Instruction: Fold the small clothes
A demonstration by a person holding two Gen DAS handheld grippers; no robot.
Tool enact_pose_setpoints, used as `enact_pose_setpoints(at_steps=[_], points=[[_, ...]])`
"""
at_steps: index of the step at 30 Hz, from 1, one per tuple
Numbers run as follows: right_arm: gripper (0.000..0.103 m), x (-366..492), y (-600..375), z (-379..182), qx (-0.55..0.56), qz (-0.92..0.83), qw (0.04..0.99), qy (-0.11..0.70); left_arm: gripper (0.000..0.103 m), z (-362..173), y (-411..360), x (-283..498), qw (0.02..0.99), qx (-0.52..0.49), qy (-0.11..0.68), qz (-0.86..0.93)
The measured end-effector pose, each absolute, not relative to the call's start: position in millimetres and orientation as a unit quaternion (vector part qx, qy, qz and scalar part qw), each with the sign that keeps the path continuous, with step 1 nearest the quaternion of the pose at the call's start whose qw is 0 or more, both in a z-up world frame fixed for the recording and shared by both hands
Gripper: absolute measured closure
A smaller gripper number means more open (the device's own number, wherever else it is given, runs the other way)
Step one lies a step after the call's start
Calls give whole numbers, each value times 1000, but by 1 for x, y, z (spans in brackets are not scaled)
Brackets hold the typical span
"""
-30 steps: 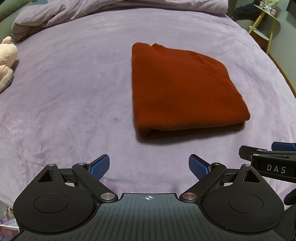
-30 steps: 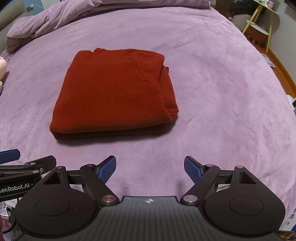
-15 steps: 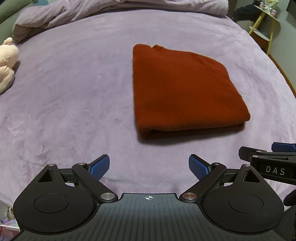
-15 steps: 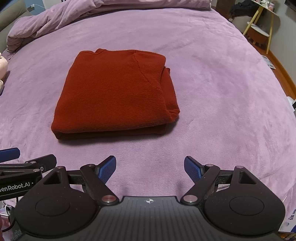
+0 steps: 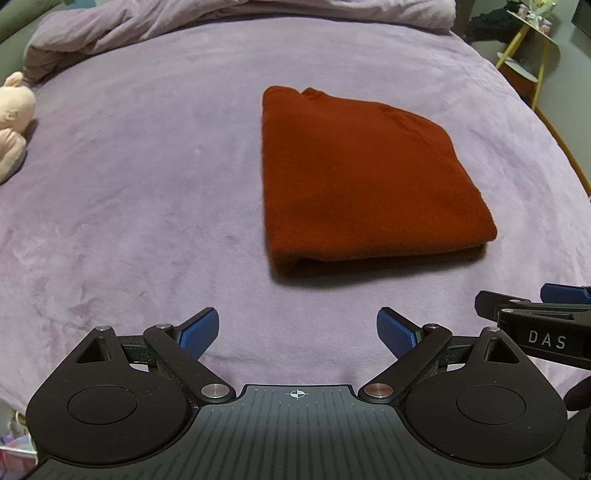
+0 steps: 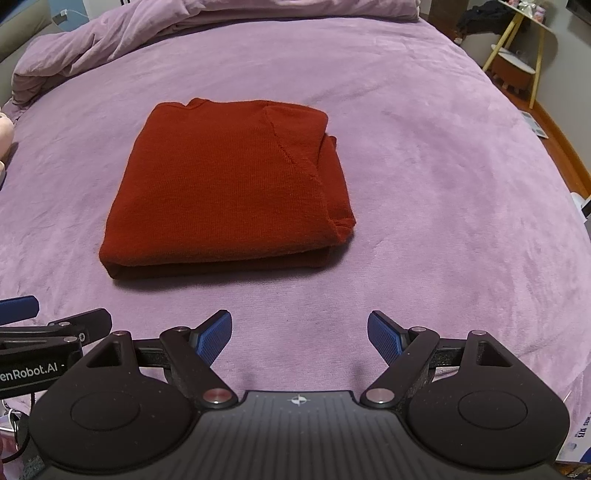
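A rust-red knit garment [image 5: 354, 181] [image 6: 229, 188] lies folded into a thick rectangle on the purple bed cover, its folded edge toward me. My left gripper [image 5: 297, 332] hovers open over bare cover, short of the garment's near left corner. My right gripper [image 6: 299, 336] is open too, short of the garment's near edge and toward its right end. Nothing sits between either pair of blue pads. Each gripper shows at the edge of the other's view.
A bunched purple duvet [image 5: 155, 22] lies along the far side of the bed. A pale plush toy [image 5: 13, 118] rests at the left edge. A yellow-legged side table [image 6: 517, 55] stands beyond the bed's far right corner. The bed edge curves close below both grippers.
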State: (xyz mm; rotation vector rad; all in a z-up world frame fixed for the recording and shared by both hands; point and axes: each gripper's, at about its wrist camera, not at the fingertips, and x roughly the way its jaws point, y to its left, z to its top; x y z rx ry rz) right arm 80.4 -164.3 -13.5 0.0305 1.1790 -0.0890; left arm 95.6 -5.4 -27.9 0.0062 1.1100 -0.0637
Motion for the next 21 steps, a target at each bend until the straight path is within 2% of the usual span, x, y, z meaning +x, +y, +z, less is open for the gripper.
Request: enact_pose_setpoints(at_steps=[21], points=[[22,78,-164,-10,15,-43,834,550,7,-28,-11,96,848,8,528,-35]])
